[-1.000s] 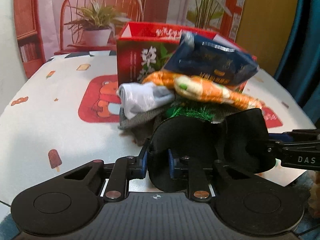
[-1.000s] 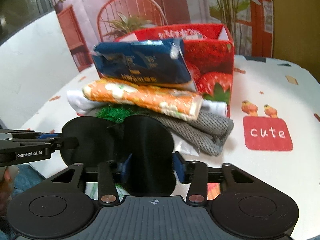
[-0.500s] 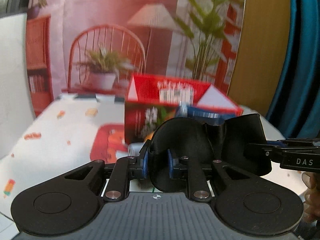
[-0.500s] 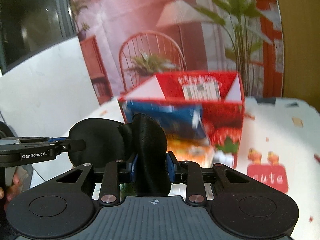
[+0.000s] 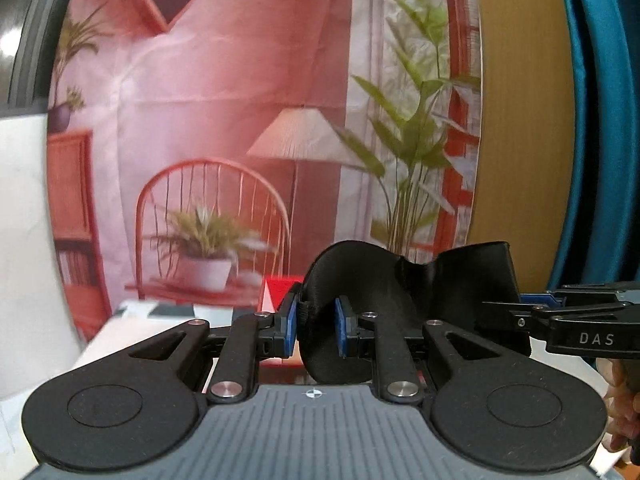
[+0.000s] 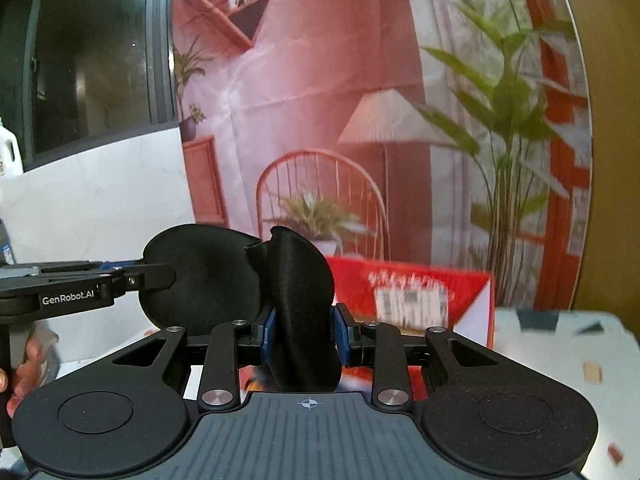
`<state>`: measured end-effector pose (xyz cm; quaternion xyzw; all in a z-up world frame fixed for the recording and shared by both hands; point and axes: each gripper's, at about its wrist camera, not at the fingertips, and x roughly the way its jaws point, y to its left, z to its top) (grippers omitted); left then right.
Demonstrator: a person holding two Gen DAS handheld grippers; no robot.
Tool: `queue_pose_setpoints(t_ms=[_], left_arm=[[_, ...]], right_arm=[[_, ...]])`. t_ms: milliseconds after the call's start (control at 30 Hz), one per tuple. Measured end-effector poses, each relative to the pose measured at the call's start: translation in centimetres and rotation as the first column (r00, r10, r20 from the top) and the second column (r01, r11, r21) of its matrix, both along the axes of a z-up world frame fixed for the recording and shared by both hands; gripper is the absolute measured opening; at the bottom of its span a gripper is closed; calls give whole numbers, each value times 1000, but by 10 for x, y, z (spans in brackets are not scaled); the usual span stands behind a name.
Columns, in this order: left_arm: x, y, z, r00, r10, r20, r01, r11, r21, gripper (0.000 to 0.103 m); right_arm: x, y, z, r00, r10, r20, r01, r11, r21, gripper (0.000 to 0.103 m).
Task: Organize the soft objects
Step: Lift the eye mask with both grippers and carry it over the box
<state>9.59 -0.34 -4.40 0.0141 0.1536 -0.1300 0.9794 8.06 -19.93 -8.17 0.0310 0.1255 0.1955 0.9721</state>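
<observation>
Both grippers hold one black sleep mask (image 5: 362, 280) up in the air, stretched between them.

The left gripper (image 5: 317, 330) has its two blue pads close together. They pinch one end of the mask, and the soft black cup sticks up above the pads. In the left wrist view the mask runs off to the right, where the right gripper (image 5: 524, 314) bites its other end. A bit of a hand (image 5: 620, 400) shows at the right edge below that tool.

In the right wrist view the right gripper (image 6: 305, 332) is squeezed onto the other end of the sleep mask (image 6: 300, 292). The mask is folded and stands up between the blue pads. The other cup of the mask spreads out to the left, and the left gripper (image 6: 154, 274) grips it there. Some fingers (image 6: 24, 364) show at the left edge.

Behind the mask sits a red box (image 6: 420, 292) with its top open. It stands on the tabletop (image 6: 560, 344), which has a white cloth with small pictures on it. In the left wrist view only a small red bit of the box (image 5: 280, 290) peeks out beside the mask.

A printed backdrop (image 5: 224, 100) hangs behind the table. It shows a chair, a lamp and green plants.
</observation>
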Motion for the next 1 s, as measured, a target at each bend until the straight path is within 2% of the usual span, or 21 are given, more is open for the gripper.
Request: queue_pose_setpoints(t_ms=[200,433,667,1000], left_arm=[[67,-14,2,998,6,-64,-5,1000,8,21],[133,-30,-30,977,-15,-212,24,999,39,21],[176,-44,-62,939,-43,-340,70,995,69,21],[205,-57,-95,885,-21,-466,73,993,94,21]], right_arm=[[63,-11,11,999,-18,-46,18,1000,11,27],[143,-20,-14,979,-66,-191,69,998,13,27],[196,-28,-51,928,-108,-356,112,994,-7,27],[229,-38,-86,853,-160,-496,169,985,-26,27]])
